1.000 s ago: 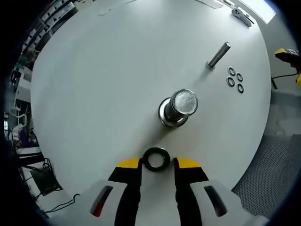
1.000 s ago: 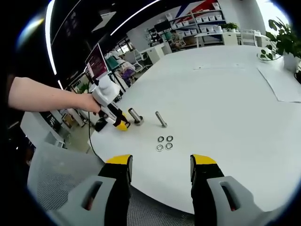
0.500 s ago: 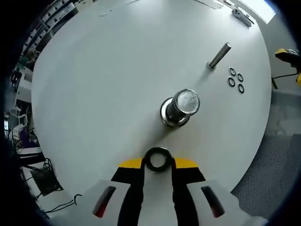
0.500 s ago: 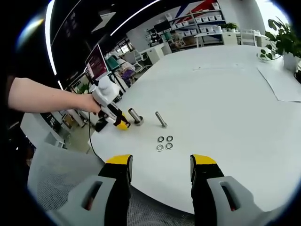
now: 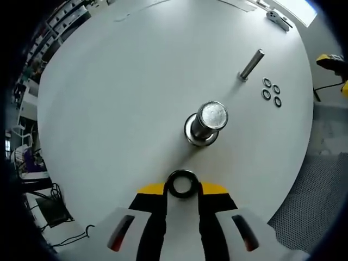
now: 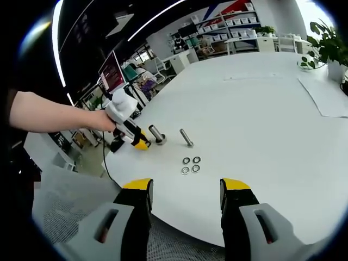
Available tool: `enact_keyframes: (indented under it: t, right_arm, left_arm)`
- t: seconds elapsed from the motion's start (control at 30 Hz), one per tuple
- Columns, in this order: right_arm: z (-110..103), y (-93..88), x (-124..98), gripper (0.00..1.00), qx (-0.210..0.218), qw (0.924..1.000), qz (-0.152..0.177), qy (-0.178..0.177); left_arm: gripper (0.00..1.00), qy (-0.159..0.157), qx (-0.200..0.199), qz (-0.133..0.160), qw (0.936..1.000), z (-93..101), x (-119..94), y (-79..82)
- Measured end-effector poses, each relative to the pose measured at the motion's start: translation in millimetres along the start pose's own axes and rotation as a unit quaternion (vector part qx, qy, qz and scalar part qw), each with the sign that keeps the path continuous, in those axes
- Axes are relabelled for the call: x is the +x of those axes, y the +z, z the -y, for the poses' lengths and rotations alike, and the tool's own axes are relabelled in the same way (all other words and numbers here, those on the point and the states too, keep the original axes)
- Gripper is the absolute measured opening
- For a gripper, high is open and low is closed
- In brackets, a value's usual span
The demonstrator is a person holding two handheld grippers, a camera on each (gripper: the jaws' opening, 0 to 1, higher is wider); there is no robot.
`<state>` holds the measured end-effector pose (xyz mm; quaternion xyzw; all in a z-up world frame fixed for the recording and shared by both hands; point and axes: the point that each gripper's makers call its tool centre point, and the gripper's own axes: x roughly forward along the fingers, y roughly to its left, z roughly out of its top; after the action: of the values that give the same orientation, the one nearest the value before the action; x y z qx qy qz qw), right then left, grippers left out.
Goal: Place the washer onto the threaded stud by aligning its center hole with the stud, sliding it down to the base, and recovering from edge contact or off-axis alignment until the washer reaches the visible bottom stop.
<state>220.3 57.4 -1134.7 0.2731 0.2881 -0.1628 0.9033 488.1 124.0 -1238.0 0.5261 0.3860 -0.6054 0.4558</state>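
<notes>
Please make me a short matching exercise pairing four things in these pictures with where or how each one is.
Things:
1. black ring washer
2. thick steel threaded stud
3. slim grey bolt
4. four small washers

States:
a. clustered beside the slim bolt
b. standing just beyond the left claw
c. gripped in the left claw
d. standing farther off than the thick stud

Pairs: 1-c, 2-b, 3-d, 4-a

Threads on the stud too small to tell; its base partly hidden.

Black washer; silver stud; white table; yellow-tipped jaws.
</notes>
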Motion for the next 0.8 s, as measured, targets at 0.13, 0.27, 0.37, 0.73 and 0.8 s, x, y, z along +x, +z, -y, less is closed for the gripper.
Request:
enact_keyframes:
  t: [0.13,0.27,0.37,0.73,0.8]
  right_arm:
    - [0,-0.1,1,0.52,0.000,1.0000,0.000,0.001]
    - [2,-0.1,1,0.52,0.000,1.0000,-0.001,0.000]
    - [3,-0.7,2,0.52,0.000,1.0000,-0.003,-0.001]
    - [-1,-2.9,1,0.52,-0.003,1.0000,-0.006,-0.001]
    - [-1,-2.5,1,0.52,-0.002,1.0000,-0.006,0.000]
  left_arm:
    - [0.19,0.000,0.006,0.002,1.0000,0.9,1,0.1]
    - [0.19,-0.007,0.005,0.005,0.9999,-0.2,3,0.0]
    - [0.19,-0.010,0.004,0.008,0.9999,2.7,-1,0.4]
    - [0.19,-0.018,0.011,0.043,0.9989,0.5,-18,20.9]
    - [0.19,-0.018,0.015,0.047,0.9986,-0.4,-23,23.1]
